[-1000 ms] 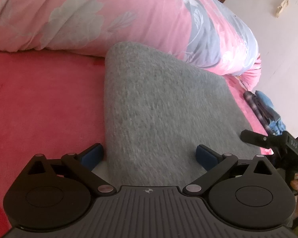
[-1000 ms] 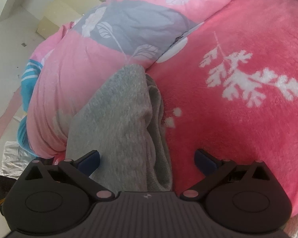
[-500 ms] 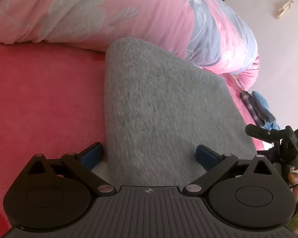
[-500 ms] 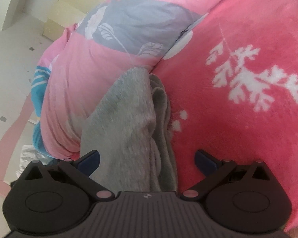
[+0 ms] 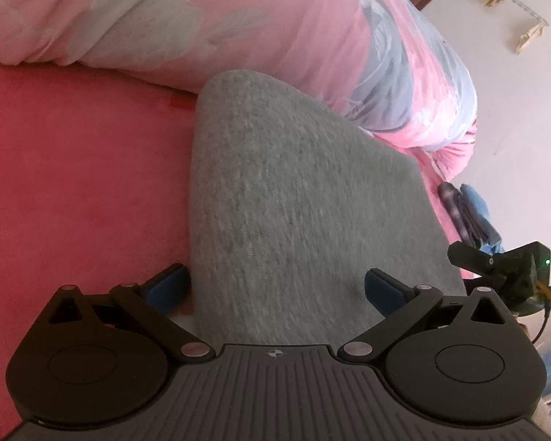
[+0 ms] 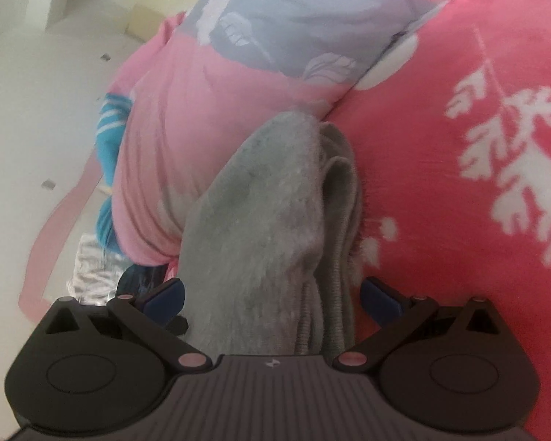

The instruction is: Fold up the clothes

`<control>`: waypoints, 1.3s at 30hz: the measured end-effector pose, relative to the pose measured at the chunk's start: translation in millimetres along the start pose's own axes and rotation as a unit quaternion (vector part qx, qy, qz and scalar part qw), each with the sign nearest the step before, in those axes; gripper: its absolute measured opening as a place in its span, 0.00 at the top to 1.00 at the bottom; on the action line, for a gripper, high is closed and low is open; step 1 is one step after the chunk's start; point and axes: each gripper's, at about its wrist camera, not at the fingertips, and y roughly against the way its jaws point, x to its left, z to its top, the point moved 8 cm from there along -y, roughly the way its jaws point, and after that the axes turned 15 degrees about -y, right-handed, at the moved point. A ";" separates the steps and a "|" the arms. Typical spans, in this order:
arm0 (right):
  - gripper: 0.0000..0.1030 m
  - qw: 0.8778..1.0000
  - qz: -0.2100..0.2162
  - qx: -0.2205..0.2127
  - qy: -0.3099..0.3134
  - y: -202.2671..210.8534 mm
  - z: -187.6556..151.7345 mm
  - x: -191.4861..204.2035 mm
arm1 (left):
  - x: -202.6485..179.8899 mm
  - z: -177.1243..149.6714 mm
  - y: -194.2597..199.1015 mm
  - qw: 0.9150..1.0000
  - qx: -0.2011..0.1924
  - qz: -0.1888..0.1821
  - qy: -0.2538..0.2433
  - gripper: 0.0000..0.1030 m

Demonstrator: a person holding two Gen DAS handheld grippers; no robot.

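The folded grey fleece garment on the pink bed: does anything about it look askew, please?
Mostly tidy. In the right wrist view, the folded grey fleece garment shows loose, uneven layers along its right edge.

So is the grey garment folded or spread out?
Folded: the grey garment shows stacked layers along its edge, and a compact block from the left wrist.

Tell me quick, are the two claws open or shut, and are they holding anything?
Left claw: open, around the gray garment, not clamped.
Right claw: open, folded gray garment between its fingers, not clamped.
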 end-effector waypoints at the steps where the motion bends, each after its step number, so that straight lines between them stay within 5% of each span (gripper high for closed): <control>1: 0.00 1.000 0.006 0.003 0.000 -1.9 -0.4 1.4 | -0.9 0.0 -0.3 1.000 0.004 0.002 0.002 0.00; 9: 0.00 0.998 0.033 0.038 0.029 -13.6 -11.6 11.7 | -26.8 -7.4 -3.1 0.999 0.042 0.013 -0.011 0.00; 30: 0.00 0.984 0.102 0.133 0.065 -10.3 -16.0 14.4 | -73.1 -24.3 10.9 0.998 0.044 0.028 -0.034 0.02; 34: 0.00 0.987 0.091 0.118 0.059 -6.1 -15.3 13.9 | -68.6 -24.2 17.5 0.998 0.032 0.048 -0.025 0.04; 39: 0.00 0.997 0.062 0.040 0.037 22.8 -5.2 9.0 | -68.1 -25.4 43.4 0.993 0.008 0.097 -0.069 0.04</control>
